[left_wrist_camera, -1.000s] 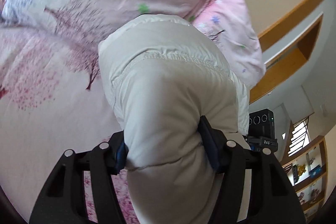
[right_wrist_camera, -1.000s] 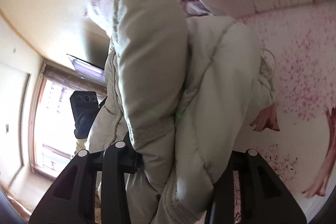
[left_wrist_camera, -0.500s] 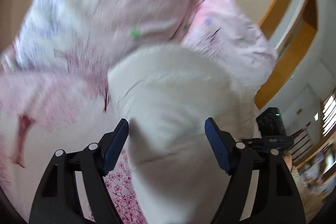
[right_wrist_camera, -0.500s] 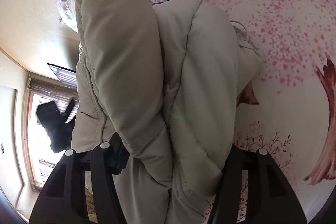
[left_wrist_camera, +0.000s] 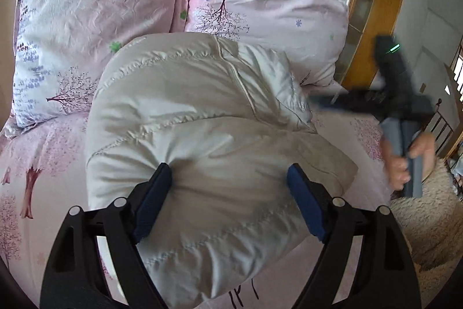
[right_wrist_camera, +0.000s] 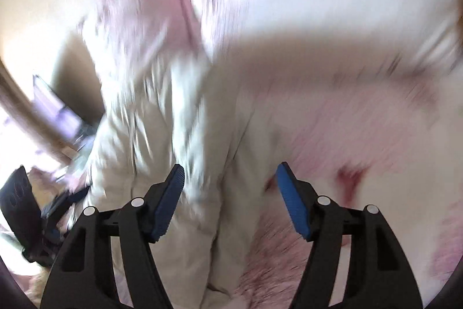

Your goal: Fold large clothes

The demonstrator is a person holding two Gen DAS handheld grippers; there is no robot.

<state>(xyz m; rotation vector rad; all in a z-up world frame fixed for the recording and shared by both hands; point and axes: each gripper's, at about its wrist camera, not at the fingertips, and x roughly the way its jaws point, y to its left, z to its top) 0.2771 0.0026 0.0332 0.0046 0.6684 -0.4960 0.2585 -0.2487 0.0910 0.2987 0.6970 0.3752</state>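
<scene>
The padded white jacket (left_wrist_camera: 202,141) lies bundled on the pink bed sheet (left_wrist_camera: 43,152), its far end against the two pillows (left_wrist_camera: 95,19). The fold looks just laid down, and this is the release. The left gripper (left_wrist_camera: 228,184) has its jaws opening, the blue pads (left_wrist_camera: 153,199) spread on either side of the jacket's near end without squeezing it. The right gripper (right_wrist_camera: 228,190) is also opening, with jacket fabric showing between its pads but not pinched. Next, both grippers probably need to clear the fabric and find a fresh edge to tidy or fold. The right view is badly smeared, so seams and edges there are unreadable; the jacket's sleeves and underside are hidden.
</scene>
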